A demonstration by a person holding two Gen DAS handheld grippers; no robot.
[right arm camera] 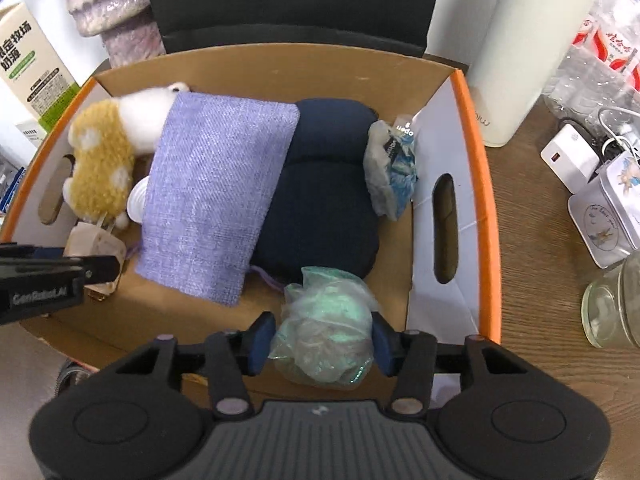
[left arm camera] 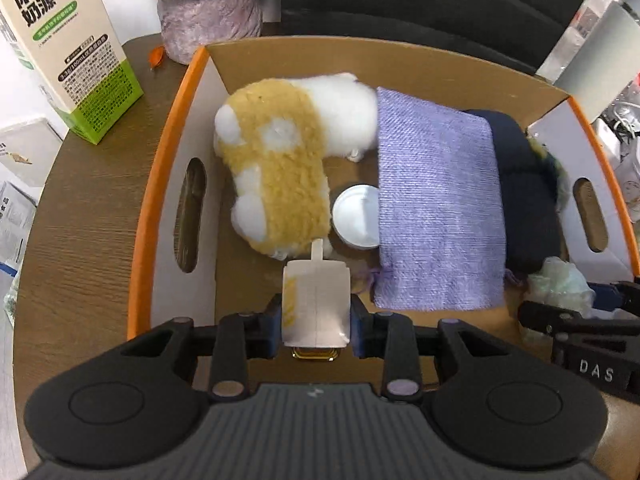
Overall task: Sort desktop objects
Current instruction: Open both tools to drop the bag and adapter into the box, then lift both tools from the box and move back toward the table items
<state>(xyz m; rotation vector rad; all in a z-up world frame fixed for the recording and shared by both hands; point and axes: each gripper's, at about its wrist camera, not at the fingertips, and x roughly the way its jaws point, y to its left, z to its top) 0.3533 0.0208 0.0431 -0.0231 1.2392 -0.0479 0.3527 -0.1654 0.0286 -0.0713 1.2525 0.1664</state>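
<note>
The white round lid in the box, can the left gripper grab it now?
Probably not yet. The left gripper already holds a small paper packet between its fingers, and the white round lid lies partly tucked under the purple cloth pouch, beside the plush toy.

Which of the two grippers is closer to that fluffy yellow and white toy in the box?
Left. The left gripper, clamped on a small carton, sits just in front of the plush toy. The right gripper is at the box's other end, beyond the purple pouch.
</note>
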